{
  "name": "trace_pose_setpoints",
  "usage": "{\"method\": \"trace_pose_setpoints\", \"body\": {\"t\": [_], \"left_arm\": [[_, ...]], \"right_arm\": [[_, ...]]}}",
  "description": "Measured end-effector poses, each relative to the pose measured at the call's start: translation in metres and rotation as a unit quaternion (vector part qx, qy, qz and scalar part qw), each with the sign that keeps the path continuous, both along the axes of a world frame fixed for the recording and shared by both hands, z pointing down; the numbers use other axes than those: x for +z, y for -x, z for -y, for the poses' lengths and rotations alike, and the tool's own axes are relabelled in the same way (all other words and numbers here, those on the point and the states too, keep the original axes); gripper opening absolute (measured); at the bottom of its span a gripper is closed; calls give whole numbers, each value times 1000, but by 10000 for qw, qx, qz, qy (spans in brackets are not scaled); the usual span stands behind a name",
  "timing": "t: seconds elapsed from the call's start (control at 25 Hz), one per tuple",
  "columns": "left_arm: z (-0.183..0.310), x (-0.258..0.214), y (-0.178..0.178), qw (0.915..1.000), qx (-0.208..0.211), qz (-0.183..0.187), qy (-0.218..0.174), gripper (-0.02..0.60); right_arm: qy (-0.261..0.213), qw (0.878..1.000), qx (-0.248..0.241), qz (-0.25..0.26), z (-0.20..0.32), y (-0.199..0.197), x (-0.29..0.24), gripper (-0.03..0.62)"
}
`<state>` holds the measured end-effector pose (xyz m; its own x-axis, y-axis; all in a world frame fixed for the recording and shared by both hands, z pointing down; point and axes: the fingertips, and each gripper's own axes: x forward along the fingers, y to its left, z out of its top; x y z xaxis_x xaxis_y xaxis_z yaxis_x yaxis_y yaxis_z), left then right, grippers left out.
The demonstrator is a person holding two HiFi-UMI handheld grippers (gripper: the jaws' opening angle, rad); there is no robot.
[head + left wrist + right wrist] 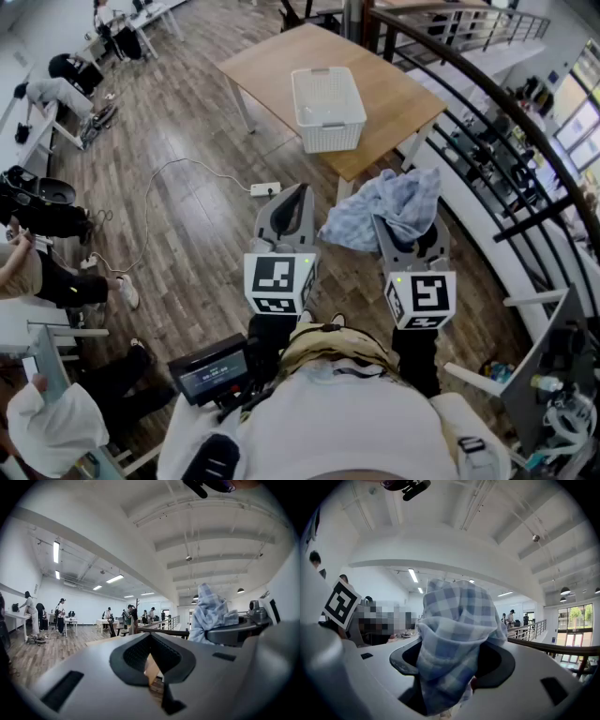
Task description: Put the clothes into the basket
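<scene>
A blue-and-white checked cloth (389, 206) bunches up out of my right gripper (401, 230), whose jaws are shut on it. In the right gripper view the cloth (454, 634) fills the space between the jaws and hides their tips. My left gripper (297, 194) is held beside it, to the left, with its jaws together and nothing in them. From the left gripper view the cloth (208, 613) shows at the right. A white slatted basket (328, 108) stands on a wooden table (272, 61) ahead of both grippers, with nothing visible inside it.
A curved dark railing (487, 103) runs along the right side, past the table. On the wooden floor lie a power strip (265, 188) and its cable. People (56, 272) sit and stand at the left, near white desks.
</scene>
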<state>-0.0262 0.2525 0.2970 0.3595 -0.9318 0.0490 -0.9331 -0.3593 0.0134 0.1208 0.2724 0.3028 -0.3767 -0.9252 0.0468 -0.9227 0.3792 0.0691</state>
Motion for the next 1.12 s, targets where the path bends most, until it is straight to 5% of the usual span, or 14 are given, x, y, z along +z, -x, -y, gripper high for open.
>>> {"method": "trace_pose_setpoints", "body": {"t": [1.12], "left_arm": [[22, 15, -23, 9998, -134, -100, 69, 2]], "right_arm": [[216, 9994, -224, 136, 21, -22, 20, 304]]}}
